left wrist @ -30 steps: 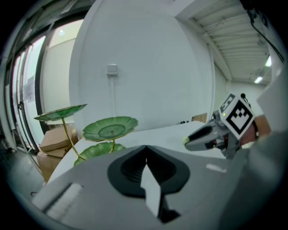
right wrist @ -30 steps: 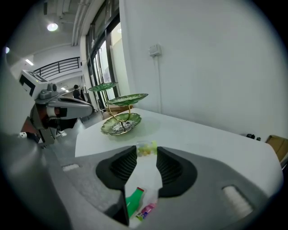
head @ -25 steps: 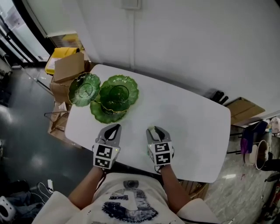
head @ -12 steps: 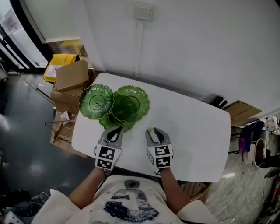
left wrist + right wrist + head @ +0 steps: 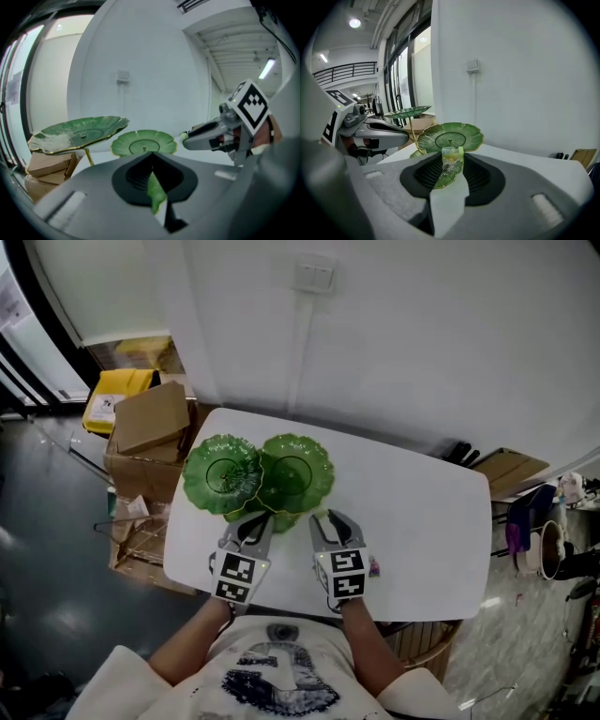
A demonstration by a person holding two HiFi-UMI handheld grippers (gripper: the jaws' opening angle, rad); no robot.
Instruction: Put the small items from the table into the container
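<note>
While the left tool (image 5: 254, 523) was pressed shut, the right tool (image 5: 328, 519) pinched a small translucent item (image 5: 452, 154) just beside the green tiered dish (image 5: 296, 471) on the white surface (image 5: 422, 512); cardboard boxes (image 5: 150, 420) stood beyond its edge.

Office building: glass walls (image 5: 401, 79), mezzanine railing (image 5: 344, 70)

The three-tier leaf-shaped glass dish stand (image 5: 258, 474) is deep green with gold rims, on a plain white tabletop (image 5: 422, 521). The grey left gripper (image 5: 257, 518) and right gripper (image 5: 328, 516) carry black-and-white marker cubes. The small clear packet (image 5: 452, 156) shows green and yellow.
</note>
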